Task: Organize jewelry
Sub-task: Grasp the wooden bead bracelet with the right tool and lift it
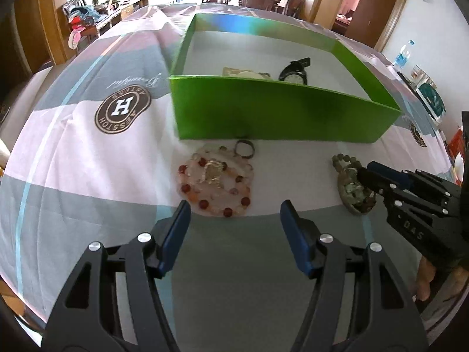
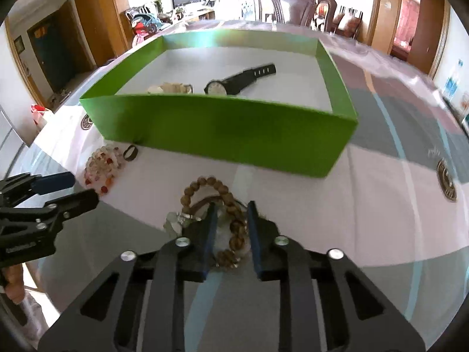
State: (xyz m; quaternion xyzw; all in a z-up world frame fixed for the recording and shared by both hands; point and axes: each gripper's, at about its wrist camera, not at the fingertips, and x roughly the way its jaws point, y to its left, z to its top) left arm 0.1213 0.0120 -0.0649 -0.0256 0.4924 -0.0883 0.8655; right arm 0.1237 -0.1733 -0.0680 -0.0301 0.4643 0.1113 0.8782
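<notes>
On bedsheet, green box holds watch; right hand-held gripper seemingly gripping bracelet; left open.

Cloth-covered table bearing green box, red-bead bracelet, ring, wooden-bead bracelet.

Brown bead bracelet flat on cloth; watch inside green box

Hidden, cropped and unclear

The green box's near wall hides the lower edge of the watch and of the pale pieces at its nine o'clock, which we cannot identify; the right gripper's fingers cover part of the brown bead bracelet.
</notes>
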